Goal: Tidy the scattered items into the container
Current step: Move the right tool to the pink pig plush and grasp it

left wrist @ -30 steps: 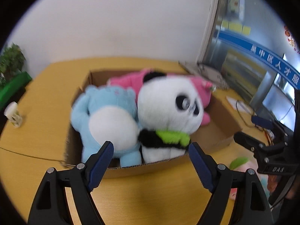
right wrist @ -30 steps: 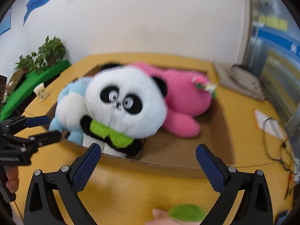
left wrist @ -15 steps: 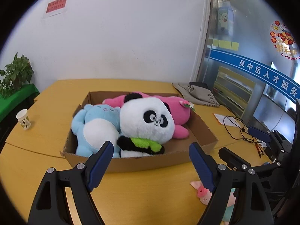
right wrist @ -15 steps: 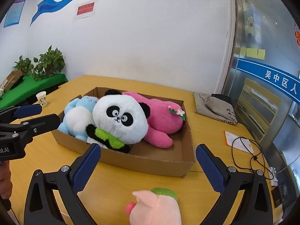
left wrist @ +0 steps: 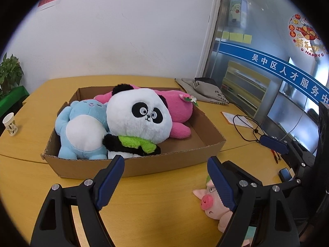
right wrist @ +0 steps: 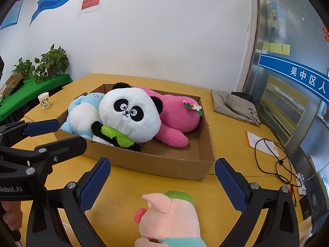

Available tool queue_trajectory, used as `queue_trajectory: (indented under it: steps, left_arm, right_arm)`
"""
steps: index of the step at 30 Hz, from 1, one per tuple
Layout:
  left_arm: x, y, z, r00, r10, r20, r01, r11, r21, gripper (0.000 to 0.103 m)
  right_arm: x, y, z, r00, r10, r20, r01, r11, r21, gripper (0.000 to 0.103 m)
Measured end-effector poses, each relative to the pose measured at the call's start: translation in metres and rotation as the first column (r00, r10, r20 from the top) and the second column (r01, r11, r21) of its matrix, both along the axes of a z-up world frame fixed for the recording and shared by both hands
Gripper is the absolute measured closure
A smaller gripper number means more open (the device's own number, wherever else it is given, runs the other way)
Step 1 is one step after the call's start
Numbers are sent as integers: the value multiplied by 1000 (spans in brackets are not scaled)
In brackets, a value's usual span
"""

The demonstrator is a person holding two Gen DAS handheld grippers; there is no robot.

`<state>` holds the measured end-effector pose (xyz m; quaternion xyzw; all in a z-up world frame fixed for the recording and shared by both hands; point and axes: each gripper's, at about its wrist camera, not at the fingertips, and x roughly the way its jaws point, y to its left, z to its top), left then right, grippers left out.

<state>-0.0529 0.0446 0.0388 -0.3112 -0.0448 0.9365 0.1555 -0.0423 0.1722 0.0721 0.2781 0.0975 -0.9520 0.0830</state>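
A cardboard box (left wrist: 168,160) (right wrist: 176,164) on the yellow table holds a panda plush (left wrist: 139,121) (right wrist: 129,113), a light blue plush (left wrist: 82,127) (right wrist: 82,113) and a pink plush (left wrist: 178,109) (right wrist: 176,113). A pink pig plush (right wrist: 170,212) (left wrist: 213,203) lies on the table in front of the box. My right gripper (right wrist: 162,185) is open with the pig between and just below its fingers, apart from them. My left gripper (left wrist: 166,181) is open and empty, in front of the box's near wall.
A paper cup (left wrist: 9,121) (right wrist: 44,100) stands at the table's left. A grey cloth bag (left wrist: 203,90) (right wrist: 234,107), a paper sheet (right wrist: 261,142) and a black cable (right wrist: 273,160) lie at the right. Green plants (right wrist: 51,61) stand at far left.
Both grippers have pulled back from the box, so the plushes look smaller and the pink pig has come into view under the right gripper. Both stay open.
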Motion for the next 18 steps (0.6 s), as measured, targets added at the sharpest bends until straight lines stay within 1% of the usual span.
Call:
queue_trajectory:
  steps: [3, 4, 7, 9, 11, 13, 15, 16, 18]
  left_arm:
    - [-1, 1, -5, 1000, -6, 20, 6, 1000, 14, 20]
    - [-3, 2, -7, 999, -21, 35, 20, 999, 37, 20]
    - [-6, 7, -13, 991, -101, 85, 90, 989, 121, 20]
    - [-9, 14, -19, 984, -140, 113, 124, 982, 141, 20]
    - [-13, 23, -28, 974, -167, 151, 146, 979, 142, 20]
    - [-16, 33, -40, 961, -198, 195, 172, 975, 143, 20]
    - [-18, 42, -50, 944, -233, 234, 200, 967, 156, 20]
    - [-21, 48, -56, 931, -260, 257, 221, 961, 168, 20]
    - [-25, 55, -65, 912, -291, 288, 243, 951, 188, 20]
  right_arm:
    - [1, 5, -2, 1000, -2, 4, 2, 1000, -5, 0]
    - [3, 9, -2, 1000, -4, 0, 4, 1000, -2, 0]
    - [16, 27, -3, 1000, 0, -13, 0, 1000, -14, 0]
    - [26, 47, -7, 1000, -23, -10, 23, 999, -23, 0]
    - [34, 66, -12, 999, -39, 17, 40, 998, -54, 0]
    - [41, 90, -23, 996, -27, 82, 37, 992, -123, 0]
    - [46, 104, -39, 989, -16, 150, 40, 986, -161, 0]
    - [48, 109, -50, 981, -1, 192, 35, 984, -177, 0]
    - [49, 113, -74, 960, 26, 280, 35, 977, -212, 0]
